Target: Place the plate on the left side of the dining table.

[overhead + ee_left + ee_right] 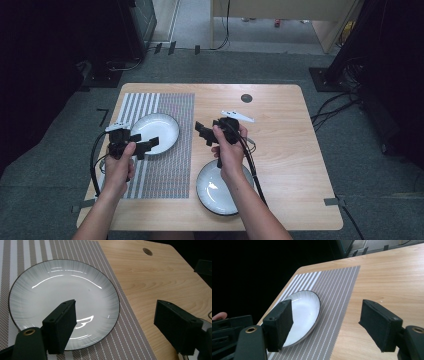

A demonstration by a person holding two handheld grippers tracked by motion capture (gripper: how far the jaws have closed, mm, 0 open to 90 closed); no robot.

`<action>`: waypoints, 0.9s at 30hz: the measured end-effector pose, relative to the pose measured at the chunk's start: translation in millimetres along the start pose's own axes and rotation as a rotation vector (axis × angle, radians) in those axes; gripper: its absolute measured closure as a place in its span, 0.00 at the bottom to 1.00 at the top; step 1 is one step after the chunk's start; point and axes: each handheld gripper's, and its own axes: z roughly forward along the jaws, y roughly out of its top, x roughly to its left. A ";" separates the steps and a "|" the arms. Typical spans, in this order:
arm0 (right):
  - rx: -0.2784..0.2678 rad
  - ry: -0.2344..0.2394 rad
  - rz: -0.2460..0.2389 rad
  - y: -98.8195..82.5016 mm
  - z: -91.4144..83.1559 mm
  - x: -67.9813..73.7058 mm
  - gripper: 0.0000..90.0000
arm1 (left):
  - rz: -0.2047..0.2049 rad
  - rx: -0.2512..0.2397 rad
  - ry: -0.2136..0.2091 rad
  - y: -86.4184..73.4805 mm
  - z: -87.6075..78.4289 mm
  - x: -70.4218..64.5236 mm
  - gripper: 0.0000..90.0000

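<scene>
In the high view the person's right hand and forearm cover the upper rim of the round white plate with a dark rim [220, 192] that sits on the bare wood near the table's front edge; its shallow well holds nothing that can be seen. The second round white dark-rimmed plate [161, 131] lies on the grey-and-white striped woven placemat [167, 165] at the table's left, and its near edge is partly hidden there by the left gripper [148, 145]. In the left gripper view this plate [62, 295] shows almost whole, its well bare apart from glare streaks, with one black jaw overlapping its lower part.

The left gripper [115, 322] hangs above the plate's right side, jaws spread wide and pinching nothing. The right gripper [202, 131] hovers over the wooden table [280, 140] between the two plates, pointing towards the mat; its jaws [325, 325] stand wide apart with only wood and mat between them.
</scene>
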 end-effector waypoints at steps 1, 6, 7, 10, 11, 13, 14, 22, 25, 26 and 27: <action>0.001 0.002 -0.002 -1.1 -3.4 -1.8 0.29 | 0.000 0.000 0.001 -0.9 0.7 -1.6 0.20; 0.004 -0.007 -0.014 -5.9 -20.0 -13.2 0.29 | 0.013 0.002 -0.007 -5.4 3.3 -12.6 0.20; 0.005 -0.010 -0.017 -6.8 -23.3 -15.9 0.29 | 0.018 0.005 -0.012 -6.2 3.6 -15.5 0.20; 0.000 -0.012 -0.018 -9.4 -33.0 -23.1 0.29 | 0.028 0.002 -0.021 -8.7 4.0 -24.2 0.20; 0.000 -0.014 -0.015 -10.2 -36.3 -25.4 0.29 | 0.032 0.003 -0.024 -9.6 4.1 -26.9 0.20; -0.004 -0.017 -0.010 -11.7 -42.8 -30.2 0.29 | 0.038 0.002 -0.033 -11.5 4.5 -32.2 0.20; -0.009 -0.020 -0.014 -12.5 -46.1 -33.1 0.29 | 0.040 0.002 -0.036 -12.7 5.0 -34.8 0.20; -0.024 -0.054 -0.009 -21.0 -71.3 -57.3 0.29 | 0.053 0.011 -0.057 -25.6 11.4 -50.8 0.20; -0.026 -0.072 -0.007 -24.5 -80.5 -66.5 0.29 | 0.060 0.018 -0.060 -31.1 14.0 -56.2 0.20; -0.025 -0.077 -0.006 -25.7 -83.4 -69.5 0.29 | 0.063 0.018 -0.059 -33.6 15.0 -58.3 0.20; -0.028 -0.082 -0.009 -27.0 -86.1 -72.7 0.29 | 0.066 0.021 -0.060 -36.5 16.0 -60.4 0.20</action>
